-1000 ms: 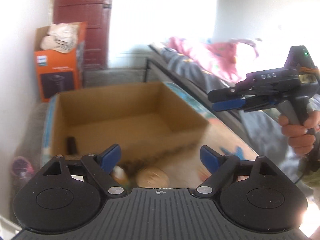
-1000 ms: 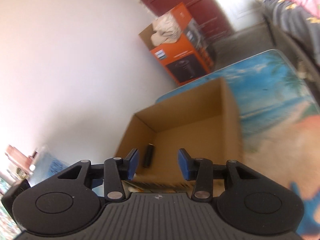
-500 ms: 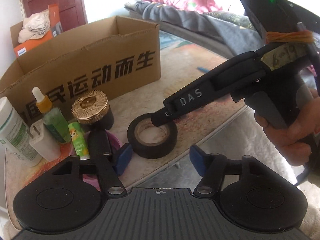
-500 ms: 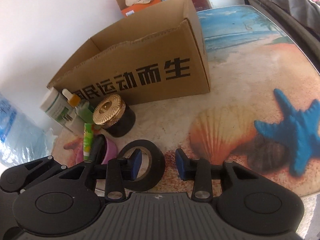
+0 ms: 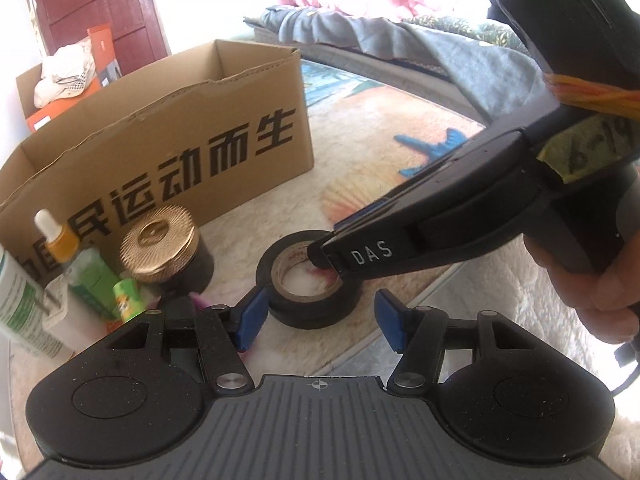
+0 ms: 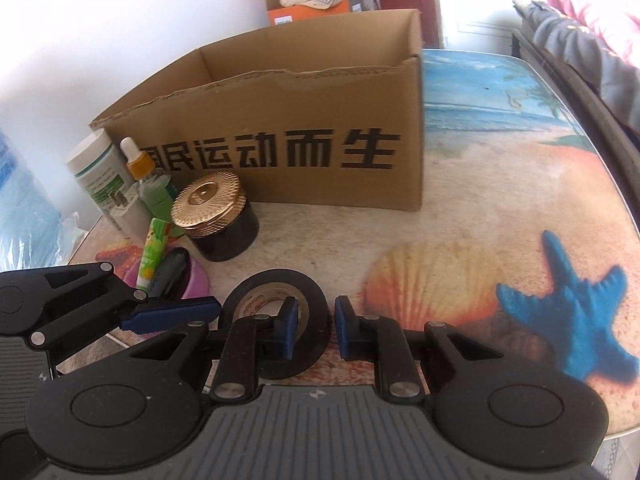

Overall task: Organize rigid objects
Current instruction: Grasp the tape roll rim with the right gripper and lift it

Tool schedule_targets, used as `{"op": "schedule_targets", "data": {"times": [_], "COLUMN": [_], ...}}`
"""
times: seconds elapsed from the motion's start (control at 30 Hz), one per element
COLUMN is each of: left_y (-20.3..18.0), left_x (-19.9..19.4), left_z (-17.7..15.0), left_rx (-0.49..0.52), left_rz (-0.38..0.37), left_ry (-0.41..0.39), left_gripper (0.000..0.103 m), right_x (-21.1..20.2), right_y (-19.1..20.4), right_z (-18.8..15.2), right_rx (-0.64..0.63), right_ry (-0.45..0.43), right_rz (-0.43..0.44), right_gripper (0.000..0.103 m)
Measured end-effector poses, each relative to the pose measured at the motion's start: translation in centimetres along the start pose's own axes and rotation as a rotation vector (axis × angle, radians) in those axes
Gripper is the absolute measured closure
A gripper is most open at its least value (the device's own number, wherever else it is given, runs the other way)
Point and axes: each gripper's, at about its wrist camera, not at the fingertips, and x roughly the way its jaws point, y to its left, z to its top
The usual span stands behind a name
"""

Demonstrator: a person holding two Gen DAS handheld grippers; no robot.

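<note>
A black tape roll (image 5: 308,300) (image 6: 256,292) lies flat on the beach-print table near its front edge. My right gripper (image 6: 314,330) is open, with one finger inside the roll's hole and the other outside its right wall; whether the pads touch it I cannot tell. My left gripper (image 5: 318,320) is open and empty, just in front of the roll. A cardboard box (image 5: 168,136) (image 6: 280,120) with black characters stands open behind.
Left of the roll stand a black jar with a gold lid (image 6: 212,212), a dropper bottle (image 6: 140,164), a white bottle (image 6: 96,164), a green tube (image 6: 154,248) and a pink dish (image 6: 196,280). The table edge (image 5: 404,316) runs just in front. A bed (image 5: 400,48) lies to the right.
Both grippers dropped from above the box to the table front. My right gripper has moved down over the tape roll, one finger entering its hole. My left gripper came closer to the roll.
</note>
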Motion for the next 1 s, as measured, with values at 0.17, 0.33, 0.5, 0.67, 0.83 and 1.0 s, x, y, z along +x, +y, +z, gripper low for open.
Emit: {"op": "schedule_targets", "data": {"times": [0.17,0.33,0.5,0.67,0.83,1.0], "left_y": [-0.8,-1.2,-1.0,-1.5,-1.3,0.2], "left_x": [1.2,2.4,2.7,2.3,0.4,-3.5], "left_z": [0.9,1.6,1.8,1.8,2.1,3.2], "left_rx": [0.03,0.037,0.023,0.044,0.048,0.036], "left_rz": [0.001,-0.006,-0.017,-0.003,0.02,0.074], "left_ry": [-0.003,0.01,0.004,-0.022,-0.077,-0.193], "left_gripper": [0.036,0.035,0.037,0.038,0.038,0.038], "right_x": [-0.7,-1.0,-1.1,-1.2,-2.8,-5.9], "right_y": [-1.5,-2.0,-2.2,-2.2,-1.1,1.8], "right_z": [-0.3,-0.5,-0.6,-0.5,0.3,2.9], "right_rx": [0.044,0.055,0.047,0.059,0.05,-0.03], "right_ry": [-0.011,-0.022,-0.031,-0.033,-0.067,-0.167], "right_rz": [-0.02,-0.009,0.004,0.016,0.012,0.014], "right_gripper": [0.083,0.083,0.083,0.082,0.082,0.082]}}
